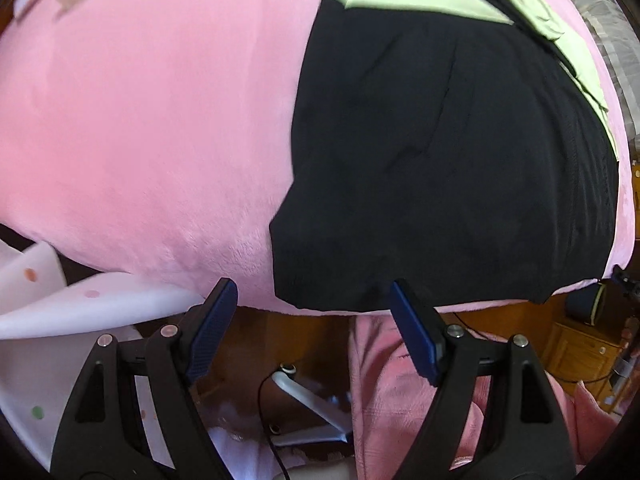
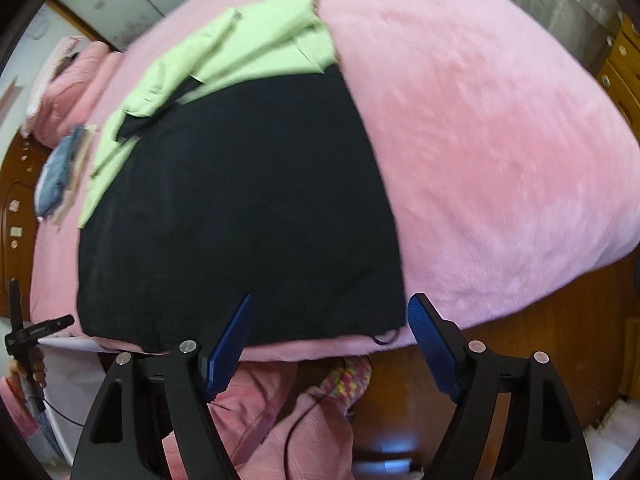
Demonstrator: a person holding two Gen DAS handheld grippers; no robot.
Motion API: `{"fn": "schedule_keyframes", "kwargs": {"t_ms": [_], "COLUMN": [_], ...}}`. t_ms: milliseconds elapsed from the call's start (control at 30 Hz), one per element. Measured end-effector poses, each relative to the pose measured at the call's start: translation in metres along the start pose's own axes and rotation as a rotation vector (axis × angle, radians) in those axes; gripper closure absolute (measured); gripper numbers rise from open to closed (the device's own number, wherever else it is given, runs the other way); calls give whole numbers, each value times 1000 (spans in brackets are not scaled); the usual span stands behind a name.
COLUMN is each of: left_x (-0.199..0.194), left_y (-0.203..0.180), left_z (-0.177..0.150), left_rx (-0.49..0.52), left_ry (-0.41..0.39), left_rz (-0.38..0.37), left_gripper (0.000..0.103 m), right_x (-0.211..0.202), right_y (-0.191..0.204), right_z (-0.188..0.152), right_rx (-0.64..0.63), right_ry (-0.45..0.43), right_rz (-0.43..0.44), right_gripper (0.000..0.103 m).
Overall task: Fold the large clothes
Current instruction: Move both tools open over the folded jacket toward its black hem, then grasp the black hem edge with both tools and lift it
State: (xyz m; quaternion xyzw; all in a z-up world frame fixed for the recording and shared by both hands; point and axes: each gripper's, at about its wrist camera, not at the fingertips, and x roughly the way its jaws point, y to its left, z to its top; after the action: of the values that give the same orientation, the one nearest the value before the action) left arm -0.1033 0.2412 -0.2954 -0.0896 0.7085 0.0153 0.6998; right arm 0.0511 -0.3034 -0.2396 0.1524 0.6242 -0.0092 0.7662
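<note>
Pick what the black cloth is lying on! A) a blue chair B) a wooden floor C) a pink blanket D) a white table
C: the black cloth lies spread flat on the fuzzy pink blanket, with a light green part at its far end.

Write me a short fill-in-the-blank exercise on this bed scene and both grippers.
1. The garment spread on the bed is black and pale ____.
2. The blanket under it is ____.
3. Neither the left gripper nor the right gripper holds anything; both stand ____.
4. The floor beside the bed is made of ____.

Missing words: green; pink; open; wood
</note>
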Motion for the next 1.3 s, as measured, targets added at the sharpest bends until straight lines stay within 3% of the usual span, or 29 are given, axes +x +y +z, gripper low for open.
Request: {"fn": "schedule_keyframes", "kwargs": {"t_ms": [167,367,600,633,667,733,800,867,933,1133,1300], "left_x": [28,45,51,50,47,43,40,35,25,-16,-65], "left_y": [21,37,33,31,27,21,14,8,3,-20,-46], "left_z": [0,5,16,16,10,9,8,6,3,-8,-8], "left_rx": [-53,-78,-60,-62,-65,-66,-61,-55,-62,-179,-202], "left_ry": [13,45,56,51,44,32,11,-15,-53,-131,-223], "left_rz": [-86,-184,-205,-215,-227,-244,-221,-205,-204,-177,-222], "left_gripper": [27,26,27,31,42,54,58,73,82,86,88], "right_x": [24,42,55,56,55,52,46,40,34,-1,-41], "right_y": [-18,-26,-49,-52,-54,-54,-56,-60,-63,-59,-45], "right_z": [1,9,18,22,23,25,25,25,25,25,31], "right_rx": [-15,-109,-49,-43,-39,-41,-40,-31,-20,9,-2], "right_ry": [88,153,189,191,192,186,176,172,172,152,105], "right_rz": [50,25,68,67,63,57,56,71,81,153,246], "right_gripper": [25,25,29,31,33,49,61,68,77,80,81]}}
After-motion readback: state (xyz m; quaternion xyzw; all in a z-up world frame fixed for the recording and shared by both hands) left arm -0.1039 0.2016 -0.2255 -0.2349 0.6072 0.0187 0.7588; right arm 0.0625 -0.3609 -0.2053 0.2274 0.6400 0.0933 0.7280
